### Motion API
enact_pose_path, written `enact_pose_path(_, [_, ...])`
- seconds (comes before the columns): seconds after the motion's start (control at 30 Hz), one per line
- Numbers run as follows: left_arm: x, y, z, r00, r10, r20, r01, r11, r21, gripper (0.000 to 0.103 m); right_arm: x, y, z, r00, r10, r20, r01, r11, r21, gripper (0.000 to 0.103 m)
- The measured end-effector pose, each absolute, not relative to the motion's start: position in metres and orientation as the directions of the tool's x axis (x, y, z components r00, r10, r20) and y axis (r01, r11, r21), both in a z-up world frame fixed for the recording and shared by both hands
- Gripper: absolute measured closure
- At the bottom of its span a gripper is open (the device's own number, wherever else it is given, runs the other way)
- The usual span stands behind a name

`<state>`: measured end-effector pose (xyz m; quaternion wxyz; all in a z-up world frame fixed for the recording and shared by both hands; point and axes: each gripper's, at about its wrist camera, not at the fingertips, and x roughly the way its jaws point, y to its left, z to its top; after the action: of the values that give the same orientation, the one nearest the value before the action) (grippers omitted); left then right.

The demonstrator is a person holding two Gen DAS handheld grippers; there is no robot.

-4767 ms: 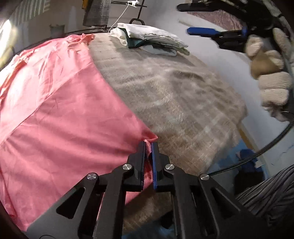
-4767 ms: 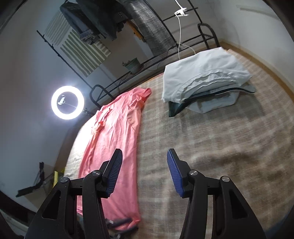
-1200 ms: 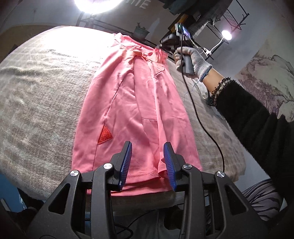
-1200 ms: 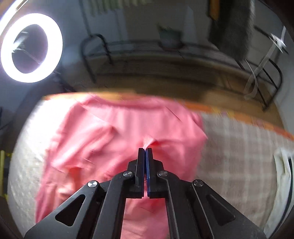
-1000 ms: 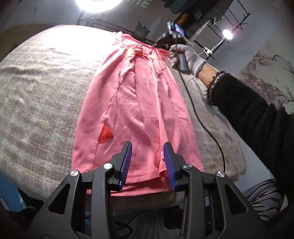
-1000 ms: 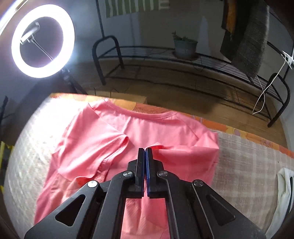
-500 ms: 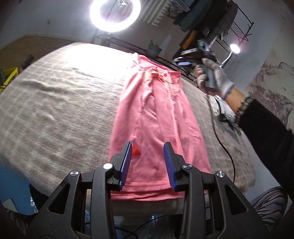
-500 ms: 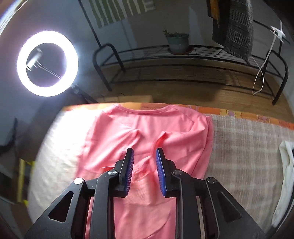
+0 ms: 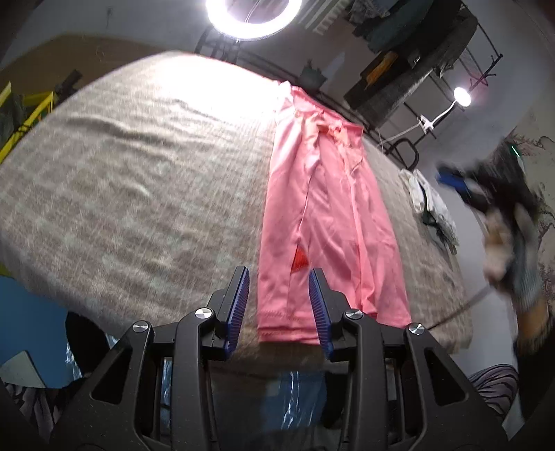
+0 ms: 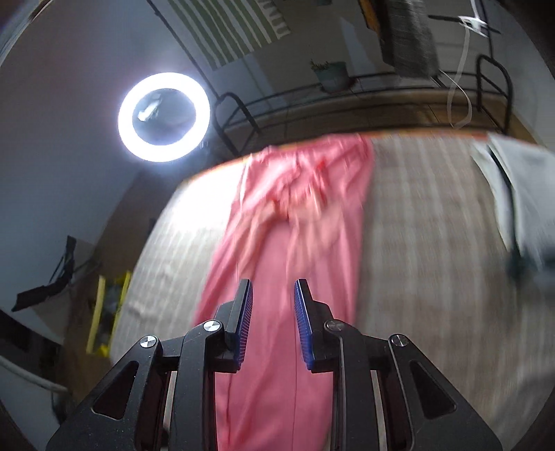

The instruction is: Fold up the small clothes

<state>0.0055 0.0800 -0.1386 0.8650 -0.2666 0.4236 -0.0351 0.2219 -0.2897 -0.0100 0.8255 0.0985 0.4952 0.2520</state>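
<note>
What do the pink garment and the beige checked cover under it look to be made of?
Pink garment: thin, smooth knit, perhaps a synthetic blend; slight sheen, soft creases, stitched hem. Beige checked cover: coarser woven cloth, matte, with visible grid weave and ripples.

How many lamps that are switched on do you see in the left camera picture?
2. A ring light shines at the top, beyond the far edge of the bed. A small clip lamp glows at the upper right. Others may be hidden.

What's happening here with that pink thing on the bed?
A person with a handheld gripper in each hand is folding a pink shirt, which lies as a long narrow strip on the checked blanket. Both the left gripper and right gripper are open and hold nothing. Folded clothes sit off to the side.
</note>
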Motion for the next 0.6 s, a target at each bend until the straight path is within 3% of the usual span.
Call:
enact_pose_path(0.07, [0.007,0.081,-0.141,0.607,-0.298,-0.737,-0.158,0.863,-0.480,0.068,0.180,-0.301,-0.026,0.353,0.501,-0.790,-0.307,0.860,0.408,0.078])
enact_pose_path(0.13, [0.011,0.080,-0.143,0.563,-0.316,-0.764,-0.141,0.874,-0.466,0.068,0.147,-0.310,-0.045,0.336,0.481,-0.810,-0.291,0.871,0.397,0.063])
enact_pose_path(0.17, [0.014,0.079,-0.145,0.541,-0.324,-0.776,-0.133,0.878,-0.460,0.068,0.133,-0.314,-0.055,0.327,0.469,-0.821,-0.281,0.877,0.389,0.062])
enact_pose_path(0.33, [0.029,0.078,-0.158,0.464,-0.333,-0.821,-0.130,0.891,-0.435,0.068,0.095,-0.330,-0.102,0.245,0.481,-0.842,-0.224,0.873,0.433,0.062])
enact_pose_path(0.6, [0.037,0.067,-0.186,0.398,-0.427,-0.812,-0.152,0.842,-0.517,0.068,0.083,-0.346,-0.136,0.173,0.566,-0.806,-0.174,0.823,0.540,0.062])
